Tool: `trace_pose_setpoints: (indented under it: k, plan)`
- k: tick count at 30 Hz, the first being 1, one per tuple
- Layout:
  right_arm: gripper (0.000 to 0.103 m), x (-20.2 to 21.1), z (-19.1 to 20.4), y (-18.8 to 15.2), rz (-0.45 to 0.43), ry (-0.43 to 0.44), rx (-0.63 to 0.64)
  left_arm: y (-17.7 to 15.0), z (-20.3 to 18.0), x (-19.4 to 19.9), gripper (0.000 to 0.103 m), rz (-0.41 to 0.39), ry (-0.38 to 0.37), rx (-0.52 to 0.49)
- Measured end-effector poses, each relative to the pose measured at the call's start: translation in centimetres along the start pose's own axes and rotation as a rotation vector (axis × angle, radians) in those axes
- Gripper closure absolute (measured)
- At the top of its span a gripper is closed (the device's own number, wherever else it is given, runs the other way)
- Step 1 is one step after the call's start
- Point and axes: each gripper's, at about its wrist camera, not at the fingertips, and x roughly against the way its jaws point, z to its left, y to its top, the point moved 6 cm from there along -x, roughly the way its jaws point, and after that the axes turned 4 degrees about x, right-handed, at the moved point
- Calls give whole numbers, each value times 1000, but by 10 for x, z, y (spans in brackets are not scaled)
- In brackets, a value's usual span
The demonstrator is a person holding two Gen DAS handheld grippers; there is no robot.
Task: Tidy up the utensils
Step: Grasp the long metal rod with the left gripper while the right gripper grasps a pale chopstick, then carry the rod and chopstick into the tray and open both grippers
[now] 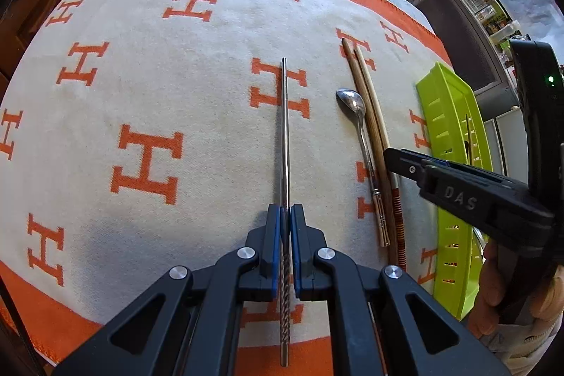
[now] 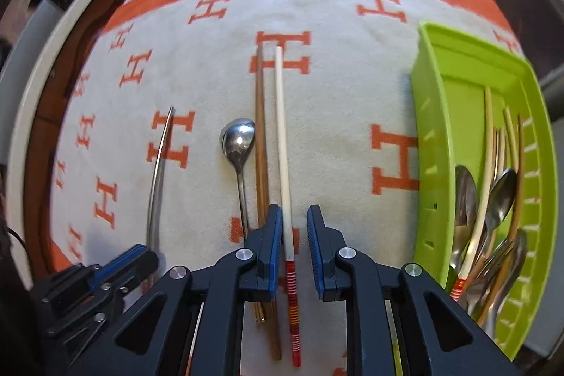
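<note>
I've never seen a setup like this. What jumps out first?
The cream cloth with orange H letters fills the view. The left tool is shut on a thin metal chopstick; the open right tool straddles a pale red-striped chopstick. A lime-green plastic tray of cutlery sits right.

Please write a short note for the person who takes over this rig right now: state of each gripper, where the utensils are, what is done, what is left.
Left gripper: shut on the metal chopstick, which lies along the cloth.
Right gripper: open, its fingers either side of the white chopstick, not gripping it.
On the cloth: the spoon and brown chopsticks, close beside the white one.
Done: the green tray, on the right, already holds spoons and chopsticks.
Left: the metal chopstick, white chopstick, brown chopsticks and spoon probably go into the tray.
</note>
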Motion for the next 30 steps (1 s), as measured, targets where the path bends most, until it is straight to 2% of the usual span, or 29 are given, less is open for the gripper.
trace_pose_setpoints:
  k: [3, 4, 5, 9, 13, 15, 17, 22, 27, 30]
  plan:
    - [88, 0, 10, -1, -23, -58, 63, -1, 0, 1, 99, 6, -13, 6]
    - [95, 0, 11, -1, -34, -69, 74, -1, 0, 1, 99, 6, -18, 9]
    - [97, 0, 12, -2, -42, -66, 76, -1, -1, 3, 100, 5, -23, 10]
    - [98, 13, 5, -7, -89, -26, 33, 0, -9, 12, 100, -5, -49, 9]
    - [98, 49, -7, -17, -161, 48, -18, 0, -24, 23, 100, -15, -76, -7]
    - [98, 73, -19, -26, -196, 88, -44, -1, -37, 30, 100, -26, -87, -29]
    - [98, 93, -32, -35, -229, 93, -56, -1, -53, 36, 100, -32, -104, -52]
    - [98, 136, -85, -65, -314, 36, -120, -2, -102, 48, 100, -45, -156, -124]
    - [98, 151, -139, -88, -331, -34, -203, -2, -157, 50, 100, -53, -191, -204]
    - [98, 151, -160, -95, -334, -32, -229, -2, -186, 41, 100, -50, -197, -228]
